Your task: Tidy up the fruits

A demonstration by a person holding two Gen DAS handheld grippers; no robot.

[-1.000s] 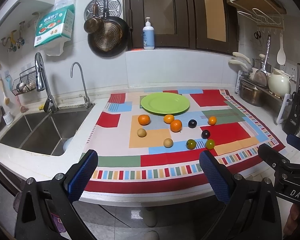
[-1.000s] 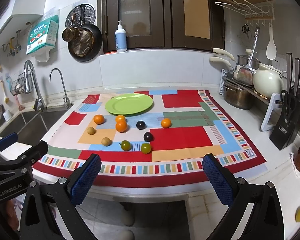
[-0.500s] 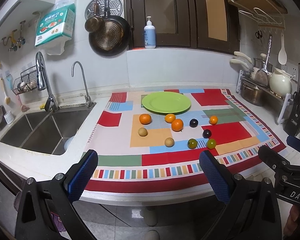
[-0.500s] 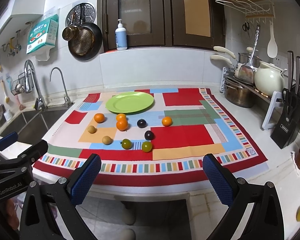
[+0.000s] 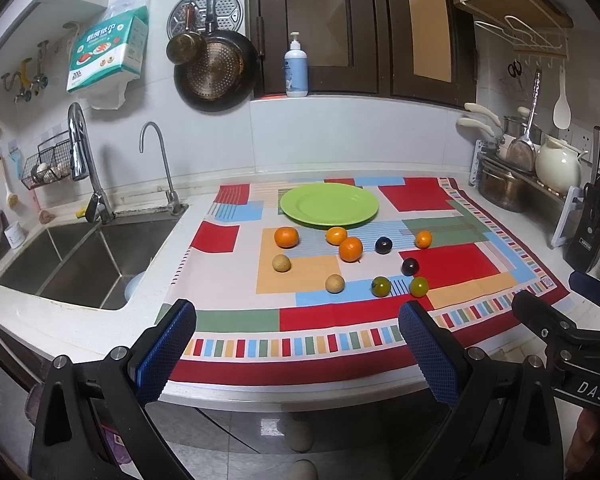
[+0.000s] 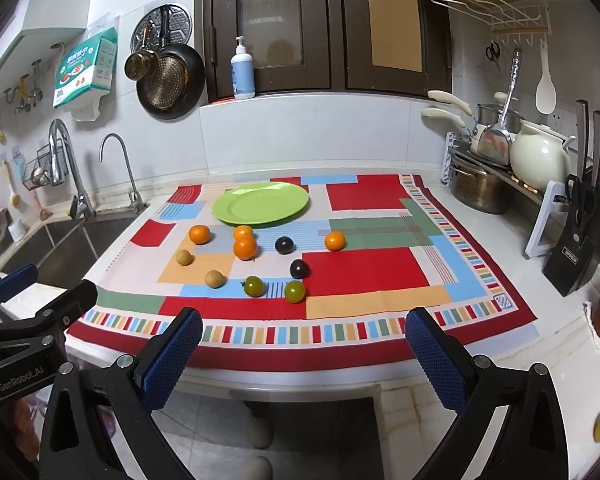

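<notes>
A tiled kitchen with a sink (image 5: 80, 256) at left holds a white counter (image 6: 500, 236) under a patchwork cloth (image 6: 364, 268), where a bare green plate (image 6: 260, 204) sits behind scattered fruits (image 6: 245, 248), both tongs, left (image 5: 300, 344) and right (image 6: 304, 348), spread wide before the edge.

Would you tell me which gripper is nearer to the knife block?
Right gripper. The knife block stands on its right side; the left gripper is further left, nearer the sink.

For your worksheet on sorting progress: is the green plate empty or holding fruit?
Empty: the green plate shows bare; every fruit lies on the cloth.
</notes>
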